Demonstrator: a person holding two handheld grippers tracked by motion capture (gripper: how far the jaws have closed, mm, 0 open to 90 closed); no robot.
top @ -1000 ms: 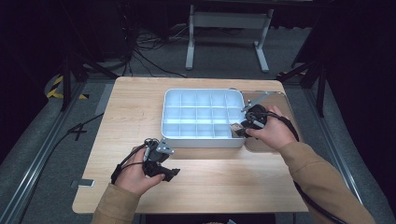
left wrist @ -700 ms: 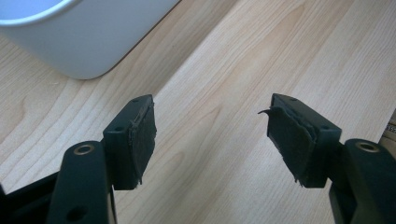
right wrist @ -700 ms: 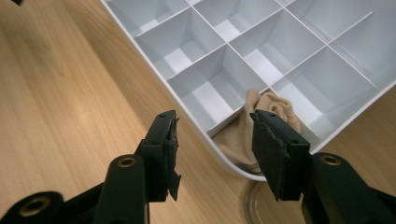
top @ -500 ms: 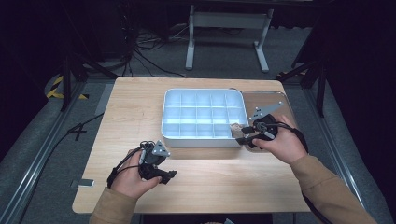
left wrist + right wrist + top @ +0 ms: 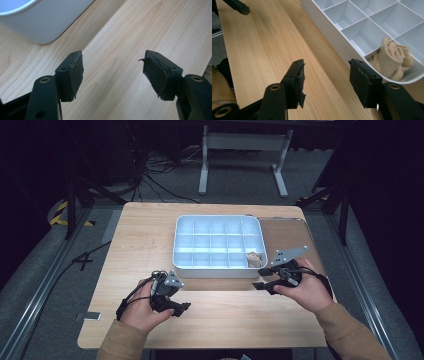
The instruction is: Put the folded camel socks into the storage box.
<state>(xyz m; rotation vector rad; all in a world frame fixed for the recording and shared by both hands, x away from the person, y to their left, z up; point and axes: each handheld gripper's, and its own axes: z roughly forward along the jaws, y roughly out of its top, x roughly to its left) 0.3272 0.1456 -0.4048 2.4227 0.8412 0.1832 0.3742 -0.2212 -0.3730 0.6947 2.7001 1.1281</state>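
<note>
Resting near the table's front edge, both grippers sat empty beside a white divided tray

From the high view the tray (image 5: 218, 243) lay mid-table (image 5: 145, 235), a rolled beige cloth (image 5: 254, 258) in its front-right compartment; the left gripper (image 5: 176, 308) was well apart from it, the right gripper (image 5: 264, 286) just off its corner. The left gripper view showed jaws wide apart over bare wood. The right gripper view showed jaws apart, the cloth (image 5: 392, 59) just beyond

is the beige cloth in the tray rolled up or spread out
Rolled up: the beige cloth sits as a bundle with a visible spiral in the corner compartment of the tray.
</note>
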